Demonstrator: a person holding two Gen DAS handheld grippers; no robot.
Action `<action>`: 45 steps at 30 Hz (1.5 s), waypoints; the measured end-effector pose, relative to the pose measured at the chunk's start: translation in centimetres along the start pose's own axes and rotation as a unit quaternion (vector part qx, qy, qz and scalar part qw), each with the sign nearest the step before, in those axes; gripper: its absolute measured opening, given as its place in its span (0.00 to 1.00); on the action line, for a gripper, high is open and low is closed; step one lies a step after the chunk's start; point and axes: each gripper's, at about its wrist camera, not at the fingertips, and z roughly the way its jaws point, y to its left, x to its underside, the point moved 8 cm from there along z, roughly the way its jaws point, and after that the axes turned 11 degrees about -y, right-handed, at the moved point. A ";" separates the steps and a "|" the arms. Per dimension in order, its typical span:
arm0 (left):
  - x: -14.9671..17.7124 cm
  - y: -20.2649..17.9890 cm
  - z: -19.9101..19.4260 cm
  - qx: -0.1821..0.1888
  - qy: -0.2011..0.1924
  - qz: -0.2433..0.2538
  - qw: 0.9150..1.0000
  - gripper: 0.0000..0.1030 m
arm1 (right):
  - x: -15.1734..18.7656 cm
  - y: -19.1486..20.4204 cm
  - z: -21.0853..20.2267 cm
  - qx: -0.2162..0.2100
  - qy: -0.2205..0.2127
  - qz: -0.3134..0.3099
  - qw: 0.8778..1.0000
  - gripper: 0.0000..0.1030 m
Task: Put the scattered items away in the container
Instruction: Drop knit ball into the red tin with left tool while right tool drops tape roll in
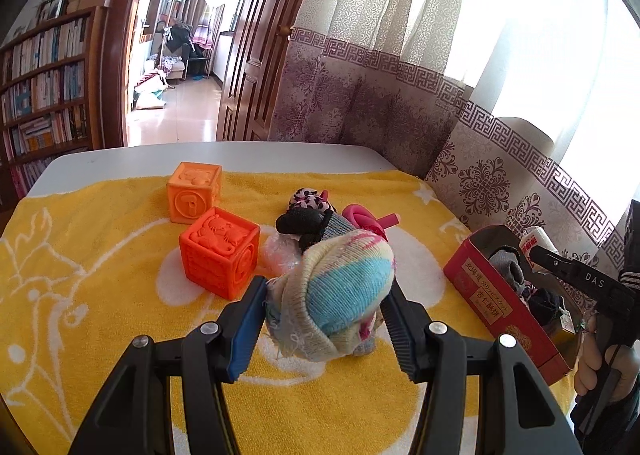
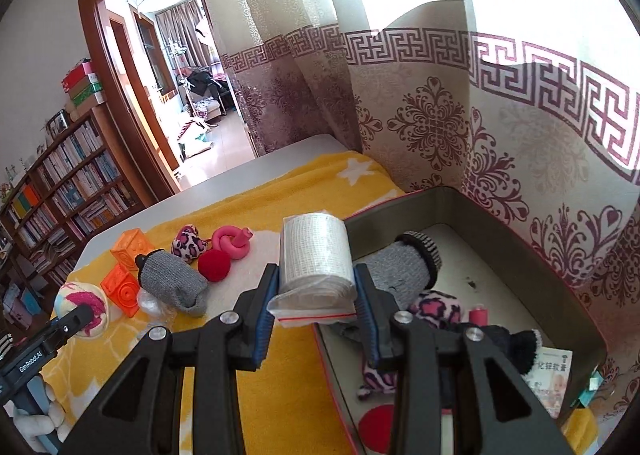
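My left gripper (image 1: 326,297) is shut on a rolled striped sock (image 1: 340,287), cream, blue and pink, held just above the yellow towel (image 1: 100,295). My right gripper (image 2: 316,291) is shut on a white bandage roll in a clear bag (image 2: 314,259), at the left rim of the red tin box (image 2: 520,239). The box holds a grey sock (image 2: 404,267), a pink leopard piece (image 2: 436,309) and other small items. On the towel lie two orange cubes (image 1: 220,251) (image 1: 194,191), a grey-and-black sock (image 2: 172,283), a red pompom (image 2: 214,265), a pink ring toy (image 2: 232,241) and a leopard heart (image 2: 188,243).
The red box (image 1: 500,303) stands at the towel's right edge against a patterned curtain (image 2: 480,127). A clear plastic bag (image 1: 280,253) lies beside the near cube. The table's far edge (image 1: 200,155) faces a doorway and a bookshelf (image 1: 44,87) on the left.
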 end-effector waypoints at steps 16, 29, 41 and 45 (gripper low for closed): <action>0.4 -11.3 -0.7 0.089 0.009 0.061 0.994 0.56 | 1.1 -10.8 -1.5 0.091 0.038 0.073 0.992 0.42; 4.4 -23.8 1.5 0.174 0.075 0.113 0.975 0.56 | -2.4 -8.9 -7.3 0.066 -0.051 0.066 0.994 0.64; 9.0 -30.1 3.4 0.201 0.130 0.152 0.959 0.57 | -5.0 -9.8 -11.6 0.054 -0.107 0.101 0.988 0.66; 8.4 -29.5 3.1 0.196 0.119 0.146 0.962 0.72 | -4.7 -9.6 -11.3 0.053 -0.101 0.101 0.988 0.66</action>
